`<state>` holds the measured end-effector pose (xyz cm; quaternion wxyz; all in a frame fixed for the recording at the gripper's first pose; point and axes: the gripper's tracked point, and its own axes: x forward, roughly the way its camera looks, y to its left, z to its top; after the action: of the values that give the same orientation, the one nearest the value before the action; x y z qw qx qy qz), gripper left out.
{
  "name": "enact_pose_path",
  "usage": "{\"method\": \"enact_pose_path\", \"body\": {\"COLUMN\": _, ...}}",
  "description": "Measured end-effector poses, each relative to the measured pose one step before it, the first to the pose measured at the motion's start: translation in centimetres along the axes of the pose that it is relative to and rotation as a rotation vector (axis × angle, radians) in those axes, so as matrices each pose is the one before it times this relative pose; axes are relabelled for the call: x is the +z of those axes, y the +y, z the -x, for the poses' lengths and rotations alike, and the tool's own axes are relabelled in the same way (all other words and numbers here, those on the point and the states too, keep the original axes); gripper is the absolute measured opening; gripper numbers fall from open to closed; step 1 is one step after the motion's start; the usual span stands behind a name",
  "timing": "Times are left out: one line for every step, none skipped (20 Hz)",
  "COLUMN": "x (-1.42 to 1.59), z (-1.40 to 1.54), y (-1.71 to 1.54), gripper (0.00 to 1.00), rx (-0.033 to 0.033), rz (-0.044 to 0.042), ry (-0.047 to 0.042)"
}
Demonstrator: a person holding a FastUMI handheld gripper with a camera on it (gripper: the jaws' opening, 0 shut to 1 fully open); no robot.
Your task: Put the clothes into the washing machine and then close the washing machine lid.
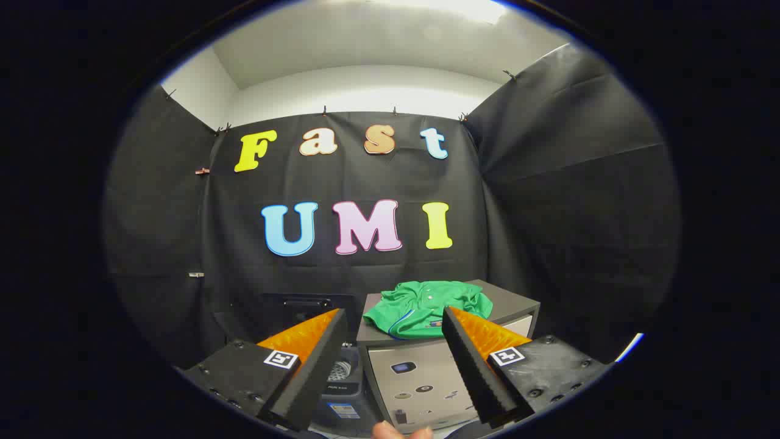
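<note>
Gripper view: fingers (393, 366) spread wide, empty; green shirt (426, 308) lies atop cabinet (518, 305) beyond them.

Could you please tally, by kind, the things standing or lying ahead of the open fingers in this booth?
Green garment, crumpled on the cabinet top, beyond the fingers: 1
Grey cabinet with stickers on its front: 1
Washing machine, low beside the cabinet, its drum visible between the fingers: 1
Gripper, fingers apart and holding nothing: 1
Total: 4
</note>
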<state>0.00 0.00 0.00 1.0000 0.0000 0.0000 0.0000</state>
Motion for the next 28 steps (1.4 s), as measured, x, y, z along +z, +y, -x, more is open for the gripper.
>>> {"method": "enact_pose_path", "body": {"x": 0.058, "z": 0.05, "y": 0.16, "gripper": 0.98, "rx": 0.00378, "rz": 0.00063, "ry": -0.00028}}
{"method": "enact_pose_path", "body": {"x": 0.069, "z": 0.026, "y": 0.219, "gripper": 0.98, "rx": 0.00349, "rz": 0.00183, "ry": -0.00062}}
{"method": "enact_pose_path", "body": {"x": 0.045, "z": 0.075, "y": 0.24, "gripper": 0.98, "rx": 0.00441, "rz": 0.00463, "ry": -0.0014}}
{"method": "enact_pose_path", "body": {"x": 0.081, "z": -0.013, "y": 0.151, "gripper": 0.98, "rx": 0.00265, "rz": 0.00487, "ry": -0.00413}}
{"method": "enact_pose_path", "body": {"x": 0.155, "z": 0.034, "y": 0.057, "gripper": 0.98, "rx": 0.00142, "rz": 0.00357, "ry": -0.00329}}
{"method": "enact_pose_path", "body": {"x": 0.053, "z": -0.042, "y": 0.183, "gripper": 0.98, "rx": 0.00262, "rz": 0.00103, "ry": -0.00177}}
{"method": "enact_pose_path", "body": {"x": 0.086, "z": 0.094, "y": 0.171, "gripper": 0.98, "rx": 0.00449, "rz": -0.00223, "ry": -0.00249}}
{"method": "enact_pose_path", "body": {"x": 0.074, "z": 0.038, "y": 0.211, "gripper": 0.98, "rx": 0.0018, "rz": -0.00717, "ry": -0.00249}}
{"method": "enact_pose_path", "body": {"x": -0.075, "z": 0.037, "y": 0.176, "gripper": 0.98, "rx": 0.00399, "rz": -0.00608, "ry": 0.00016}}
{"method": "enact_pose_path", "body": {"x": -0.116, "z": -0.045, "y": 0.21, "gripper": 0.98, "rx": 0.00531, "rz": -0.00327, "ry": 0.004}}
{"method": "enact_pose_path", "body": {"x": -0.251, "z": -0.057, "y": 0.202, "gripper": 0.99, "rx": 0.00157, "rz": 0.00031, "ry": 0.00739}}
{"method": "enact_pose_path", "body": {"x": -0.096, "z": 0.105, "y": 0.079, "gripper": 0.98, "rx": 0.00503, "rz": 0.00381, "ry": 0.00491}}
{"method": "enact_pose_path", "body": {"x": -0.087, "z": 0.062, "y": 0.112, "gripper": 0.98, "rx": 0.004, "rz": 0.00496, "ry": 0.00299}}
{"method": "enact_pose_path", "body": {"x": 0.124, "z": 0.105, "y": -0.068, "gripper": 0.98, "rx": -0.0024, "rz": 0.00287, "ry": -0.00278}}
{"method": "enact_pose_path", "body": {"x": 0.272, "z": -0.045, "y": -0.297, "gripper": 0.98, "rx": -0.00483, "rz": 0.00107, "ry": -0.00424}}
{"method": "enact_pose_path", "body": {"x": 0.096, "z": 0.024, "y": -0.156, "gripper": 0.98, "rx": -0.0023, "rz": 0.00051, "ry": -0.00301}}
{"method": "enact_pose_path", "body": {"x": -0.014, "z": 0.04, "y": -0.151, "gripper": 0.98, "rx": -0.00229, "rz": -0.00044, "ry": -0.00183}}
{"method": "enact_pose_path", "body": {"x": 0.045, "z": 0.029, "y": -0.154, "gripper": 0.98, "rx": -0.0033, "rz": -0.00063, "ry": -0.00153}}
{"method": "enact_pose_path", "body": {"x": 0.042, "z": -0.23, "y": -0.164, "gripper": 0.98, "rx": -0.00464, "rz": -0.00085, "ry": 0.00034}}
{"method": "enact_pose_path", "body": {"x": -0.013, "z": -0.146, "y": -0.113, "gripper": 0.98, "rx": -0.00256, "rz": 0.0001, "ry": 0.00125}}
{"method": "enact_pose_path", "body": {"x": -0.032, "z": 0.024, "y": -0.164, "gripper": 0.98, "rx": -0.00333, "rz": -0.00151, "ry": 0.00113}}
{"method": "enact_pose_path", "body": {"x": 0.012, "z": -0.006, "y": -0.172, "gripper": 0.98, "rx": -0.00191, "rz": -0.00141, "ry": 0.00153}}
{"method": "enact_pose_path", "body": {"x": -0.008, "z": -0.021, "y": -0.028, "gripper": 0.98, "rx": -0.0008, "rz": -0.00151, "ry": 0.00102}}
{"method": "enact_pose_path", "body": {"x": 0.036, "z": 0.016, "y": 0.04, "gripper": 0.98, "rx": 0.00056, "rz": -0.00067, "ry": 0.00061}}
{"method": "enact_pose_path", "body": {"x": 0.076, "z": -0.03, "y": 0.076, "gripper": 0.98, "rx": -0.00052, "rz": -0.00021, "ry": -0.00112}}
{"method": "enact_pose_path", "body": {"x": 0.127, "z": -0.04, "y": -0.126, "gripper": 0.98, "rx": -0.00307, "rz": -0.00122, "ry": -0.00223}}
{"method": "enact_pose_path", "body": {"x": 0.052, "z": 0.047, "y": -0.14, "gripper": 0.98, "rx": -0.00116, "rz": -0.00091, "ry": -0.00168}}
{"method": "enact_pose_path", "body": {"x": -0.006, "z": 0.19, "y": 0.005, "gripper": 0.98, "rx": 0.00148, "rz": 0.00078, "ry": -0.00138}}
